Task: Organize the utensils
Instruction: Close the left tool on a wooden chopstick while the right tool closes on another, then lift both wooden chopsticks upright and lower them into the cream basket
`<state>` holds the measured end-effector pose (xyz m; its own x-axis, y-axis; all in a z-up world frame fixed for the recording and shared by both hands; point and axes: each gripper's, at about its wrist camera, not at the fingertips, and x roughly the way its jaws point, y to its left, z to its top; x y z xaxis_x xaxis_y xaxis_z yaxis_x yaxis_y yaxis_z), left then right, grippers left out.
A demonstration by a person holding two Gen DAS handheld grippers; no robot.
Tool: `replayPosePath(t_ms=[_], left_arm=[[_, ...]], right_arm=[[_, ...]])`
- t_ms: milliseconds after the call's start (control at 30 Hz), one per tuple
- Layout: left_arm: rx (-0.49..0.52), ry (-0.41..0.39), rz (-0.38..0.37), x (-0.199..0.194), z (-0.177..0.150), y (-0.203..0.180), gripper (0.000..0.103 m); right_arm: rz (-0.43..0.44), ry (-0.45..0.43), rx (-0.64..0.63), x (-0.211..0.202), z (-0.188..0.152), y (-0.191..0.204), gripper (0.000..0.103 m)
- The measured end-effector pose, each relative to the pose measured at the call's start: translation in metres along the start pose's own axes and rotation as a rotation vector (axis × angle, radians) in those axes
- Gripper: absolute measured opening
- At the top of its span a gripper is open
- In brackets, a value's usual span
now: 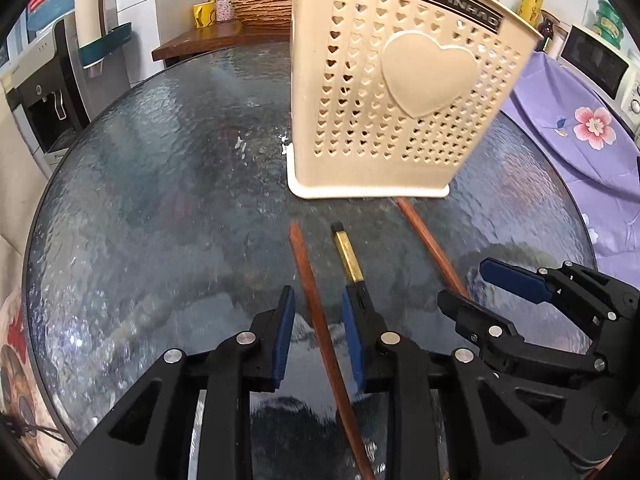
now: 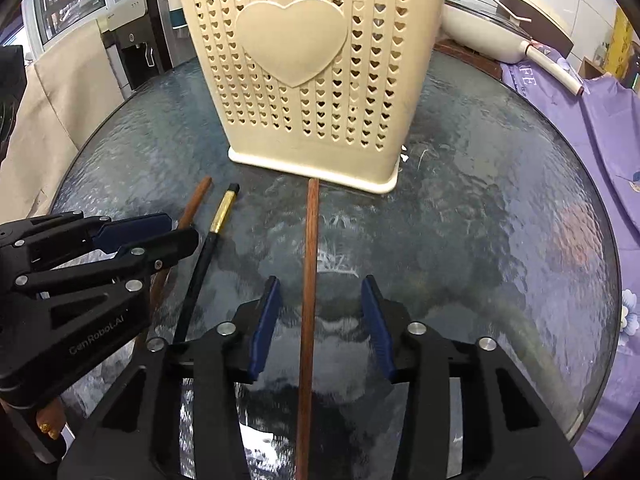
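Left wrist view: the left gripper (image 1: pixel 316 336) points down at a round glass table (image 1: pixel 160 200). Its jaws stand apart, released, with a brown wooden chopstick (image 1: pixel 320 332) lying on the glass between them; neither blue pad presses on it. A black chopstick with a gold band (image 1: pixel 350 254) lies just beside the right pad, its dark shaft partly hidden behind that finger. A second brown chopstick (image 1: pixel 430 242) lies further right, one end close to the base of a cream perforated utensil holder (image 1: pixel 400 92) that stands upright on the table.

Right wrist view: the right gripper (image 2: pixel 322 324) hangs over the second brown chopstick (image 2: pixel 309 280), which runs straight between its blue pads with clear gaps on both sides; the jaws are released and grasp nothing. The far tip of this chopstick lies at the holder's (image 2: pixel 312 60) base rim. The left gripper (image 2: pixel 176 228) shows at the left edge, over the other brown chopstick (image 2: pixel 196 204) and beside the black one (image 2: pixel 222 216). No earlier view is given, so jaw motion is not reported.
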<state>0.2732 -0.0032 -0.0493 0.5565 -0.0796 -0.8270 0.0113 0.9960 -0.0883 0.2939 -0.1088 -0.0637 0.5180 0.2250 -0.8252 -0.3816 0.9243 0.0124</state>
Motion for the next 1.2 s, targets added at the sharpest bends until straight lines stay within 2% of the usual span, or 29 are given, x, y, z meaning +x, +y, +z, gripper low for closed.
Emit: replayPosePath(t_ms=[267,333,533,933,1100,1200], left_arm=[[0.005,0.002,0.023,0.009,0.012,0.002,0.010],[0.011,-0.005,0.031,0.010,0.013,0.001,0.009],[0.002,-0.007,0.029,0.011,0.013,0.003,0.009],[-0.028,-0.013,0.000,0.008,0.007,0.005,0.007],[-0.055,-0.057,-0.037,-0.005,0.008,0.012,0.007],[-0.071,-0.106,-0.059,-0.023,0.010,0.015,0.007]], right_arm=[[0.002,0.007,-0.015,0.014,0.024,0.007,0.024],[0.005,0.011,-0.028,0.017,0.029,0.011,0.018],[0.024,0.013,-0.056,0.019,0.034,0.016,0.009],[0.068,-0.014,-0.068,0.014,0.020,0.008,0.008],[0.106,-0.057,-0.045,-0.003,0.015,-0.003,0.008],[0.158,-0.098,-0.022,-0.019,0.012,-0.009,0.008]])
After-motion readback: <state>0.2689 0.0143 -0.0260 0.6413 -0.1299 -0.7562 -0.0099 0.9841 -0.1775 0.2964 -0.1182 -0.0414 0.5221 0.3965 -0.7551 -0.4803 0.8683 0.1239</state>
